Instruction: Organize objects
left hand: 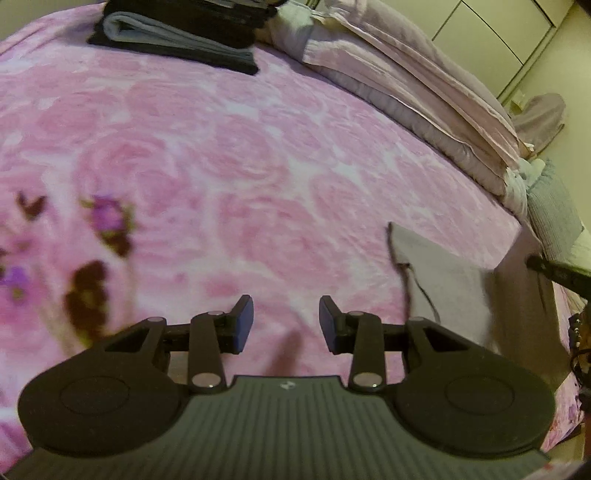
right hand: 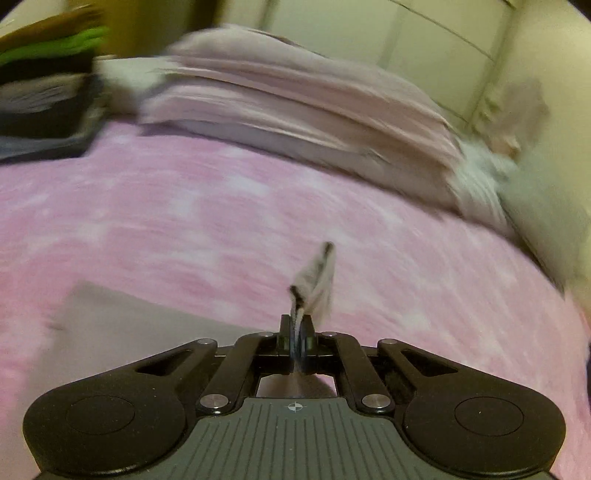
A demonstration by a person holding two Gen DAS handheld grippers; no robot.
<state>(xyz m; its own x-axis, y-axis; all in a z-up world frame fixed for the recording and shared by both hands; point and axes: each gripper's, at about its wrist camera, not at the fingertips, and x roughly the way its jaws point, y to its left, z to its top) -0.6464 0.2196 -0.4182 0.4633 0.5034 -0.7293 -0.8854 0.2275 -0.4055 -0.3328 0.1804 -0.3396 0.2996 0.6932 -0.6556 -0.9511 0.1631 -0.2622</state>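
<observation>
A grey cloth (left hand: pixel 454 284) lies on the pink flowered blanket (left hand: pixel 240 166) at the right. My left gripper (left hand: pixel 286 323) is open and empty, just above the blanket, left of the cloth. My right gripper (right hand: pixel 297 334) is shut on an edge of the grey cloth (right hand: pixel 317 280), which sticks up between its pads; the rest of the cloth (right hand: pixel 122 328) spreads to the lower left in the blurred right wrist view. The right gripper's tip shows at the far right of the left wrist view (left hand: pixel 554 271).
A stack of folded dark and grey clothes (left hand: pixel 184 33) sits at the far left of the bed. A folded mauve duvet (left hand: pixel 413 99) and pillows run along the far right edge. Cupboards (left hand: pixel 498 37) stand behind.
</observation>
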